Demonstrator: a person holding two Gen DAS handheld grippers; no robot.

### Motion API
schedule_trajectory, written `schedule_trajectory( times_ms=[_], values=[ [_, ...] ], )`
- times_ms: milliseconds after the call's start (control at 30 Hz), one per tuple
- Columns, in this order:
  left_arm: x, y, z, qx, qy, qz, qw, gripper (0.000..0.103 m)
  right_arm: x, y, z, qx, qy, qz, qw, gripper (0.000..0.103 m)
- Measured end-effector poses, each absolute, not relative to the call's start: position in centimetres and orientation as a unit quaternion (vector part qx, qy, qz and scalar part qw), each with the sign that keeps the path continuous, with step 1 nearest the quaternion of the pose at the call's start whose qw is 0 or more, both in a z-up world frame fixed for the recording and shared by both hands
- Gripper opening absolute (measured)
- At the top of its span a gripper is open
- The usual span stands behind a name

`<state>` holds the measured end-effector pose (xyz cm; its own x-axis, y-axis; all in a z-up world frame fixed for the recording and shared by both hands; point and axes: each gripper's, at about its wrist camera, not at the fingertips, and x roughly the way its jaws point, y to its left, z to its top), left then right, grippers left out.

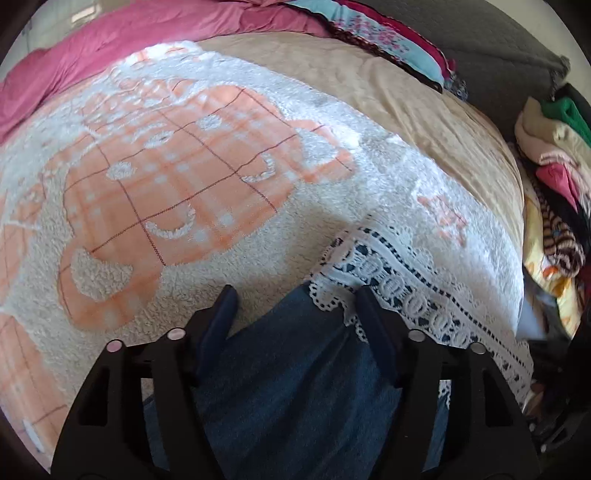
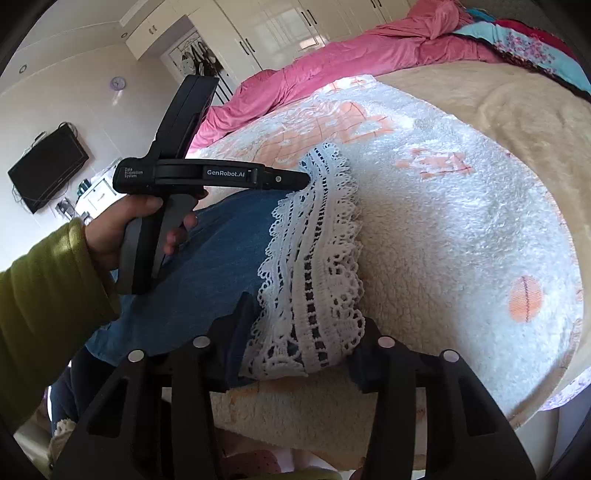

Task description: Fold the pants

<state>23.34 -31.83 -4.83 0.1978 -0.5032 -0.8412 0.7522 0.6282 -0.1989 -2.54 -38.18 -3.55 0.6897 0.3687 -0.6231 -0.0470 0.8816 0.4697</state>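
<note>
Blue denim pants (image 1: pixel 295 369) with a wide white lace hem (image 1: pixel 399 288) lie on a fleecy white-and-orange blanket (image 1: pixel 166 184). My left gripper (image 1: pixel 295 291) straddles the leg where denim meets lace, and the cloth fills the gap between its fingers. The right wrist view shows that left gripper (image 2: pixel 303 180) from the side, held by a hand (image 2: pixel 110 236) in a green sleeve, its tip pinching the far end of the lace hem (image 2: pixel 314 258). My right gripper (image 2: pixel 306 314) grips the near end of the hem, with lace bunched between its fingers. Denim (image 2: pixel 214 251) runs off to the left.
A pink duvet (image 1: pixel 110 48) is heaped along the far side of the bed, with a beige cover (image 1: pixel 424 122) to the right. A pile of mixed clothes (image 1: pixel 554 166) sits past the bed's right edge. A wall television (image 2: pixel 48 170) and wardrobes (image 2: pixel 258 29) stand beyond.
</note>
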Motion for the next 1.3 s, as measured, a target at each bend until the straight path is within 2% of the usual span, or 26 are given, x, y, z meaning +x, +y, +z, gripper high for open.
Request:
schedule_trajectory(
  times_ms=[67, 100, 133, 200, 300, 433, 833, 1100, 1167, 1233, 1300],
  values=[
    [22.8, -32.3, -4.9, 0.139, 0.48, -0.4, 0.769, 0.061, -2.5, -38.2, -3.4, 0.221, 0.374, 0.119, 0.893, 0.036],
    [22.6, -32.4, -4.8, 0.14, 0.481, -0.396, 0.769, 0.055, -2.5, -38.1, -3.4, 0.215, 0.376, 0.117, 0.894, 0.035],
    [22.4, -32.4, -4.7, 0.136, 0.485, -0.398, 0.767, 0.04, -2.5, -38.1, -3.3, 0.214, 0.375, 0.117, 0.894, 0.035],
    [22.0, -32.7, -4.2, 0.129, 0.49, -0.412, 0.757, 0.02, -2.3, -38.0, -3.2, 0.215, 0.377, 0.116, 0.894, 0.033],
    [20.9, -33.4, -3.8, 0.164, 0.478, -0.395, 0.767, 0.015, -2.3, -37.9, -2.8, 0.214, 0.378, 0.12, 0.893, 0.03],
    [21.2, -32.4, -2.8, 0.136, 0.477, -0.401, 0.77, 0.008, -2.0, -37.2, -1.9, 0.205, 0.377, 0.131, 0.894, 0.027],
    [20.7, -23.1, 3.2, -0.005, 0.423, -0.422, 0.802, 0.007, -1.8, -31.3, 2.8, 0.137, 0.342, 0.199, 0.908, 0.027],
    [21.5, -14.2, 2.6, -0.076, 0.422, -0.39, 0.815, 0.008, 0.0, -23.3, 4.2, 0.075, 0.348, 0.261, 0.897, 0.027],
    [21.5, -11.8, 1.6, -0.1, 0.426, -0.372, 0.819, 0.013, 0.4, -20.6, 3.6, 0.046, 0.358, 0.276, 0.891, 0.027],
    [21.3, -8.5, 0.6, -0.147, 0.429, -0.338, 0.825, 0.033, 0.7, -18.2, 2.7, 0.007, 0.369, 0.279, 0.887, 0.027],
    [20.6, -5.0, -0.2, -0.202, 0.426, -0.306, 0.827, 0.039, 0.6, -15.9, 1.8, -0.03, 0.375, 0.28, 0.883, 0.027]
  ],
)
